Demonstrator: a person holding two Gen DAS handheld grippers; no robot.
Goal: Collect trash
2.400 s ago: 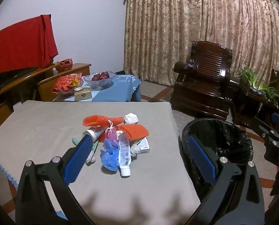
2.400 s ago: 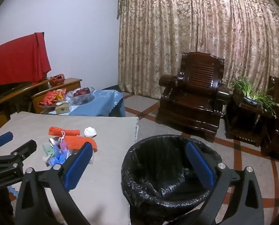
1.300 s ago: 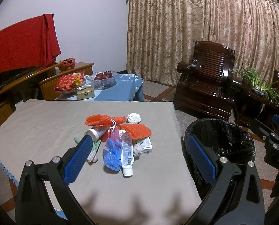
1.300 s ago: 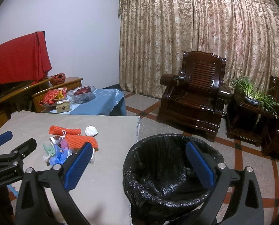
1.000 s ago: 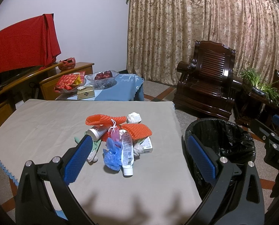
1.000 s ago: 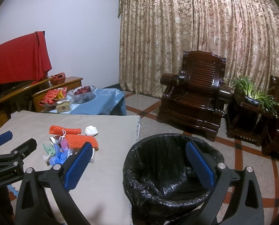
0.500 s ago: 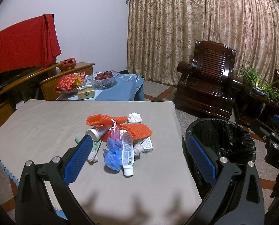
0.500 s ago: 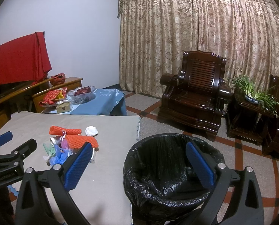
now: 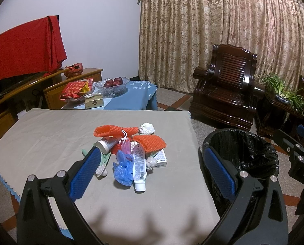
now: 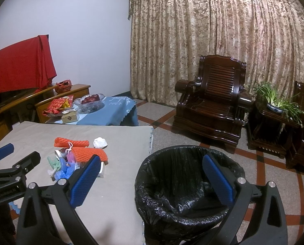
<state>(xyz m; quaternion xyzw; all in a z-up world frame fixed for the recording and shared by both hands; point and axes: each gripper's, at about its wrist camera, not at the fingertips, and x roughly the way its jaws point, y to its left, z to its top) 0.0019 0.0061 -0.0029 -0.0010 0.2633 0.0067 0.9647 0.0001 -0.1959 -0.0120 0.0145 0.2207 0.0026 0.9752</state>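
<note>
Left wrist view: my left gripper (image 9: pixel 152 165) stands wide apart and empty, above the near part of the grey-clothed table (image 9: pixel 39 134). The trash lies heaped at the table's middle: two orange foam nets (image 9: pixel 149 140), a crumpled white tissue (image 9: pixel 147 128), a white tube (image 9: pixel 139 163) with its cap toward me, a blue plastic bag (image 9: pixel 122 168) touching the tube's left side, a small white box (image 9: pixel 161 160) under the nearer net, a pink pouch (image 9: pixel 125 146) and a second tube (image 9: pixel 107 144). Nothing lies between my fingers and the heap. The black-lined bin (image 9: pixel 241 155) stands on the floor just beside the table's right edge. My right gripper (image 9: pixel 299 149) shows at the frame's right edge, beyond the bin. Behind the table: a low table with blue cloth (image 9: pixel 131 100) bearing a glass fruit bowl (image 9: pixel 115 85), and a dark wooden armchair (image 9: pixel 227 94).

Right wrist view: my right gripper (image 10: pixel 152 175) is likewise spread wide and empty, held over the bin (image 10: pixel 184 185), whose mouth is unobstructed. The trash heap (image 10: pixel 80 155) lies to the left on the table (image 10: pixel 115 194), partly hidden by my left finger pad (image 10: pixel 84 180). A potted plant (image 10: pixel 274 100) stands on a dark side stand, right of the armchair (image 10: pixel 213 100).
</note>
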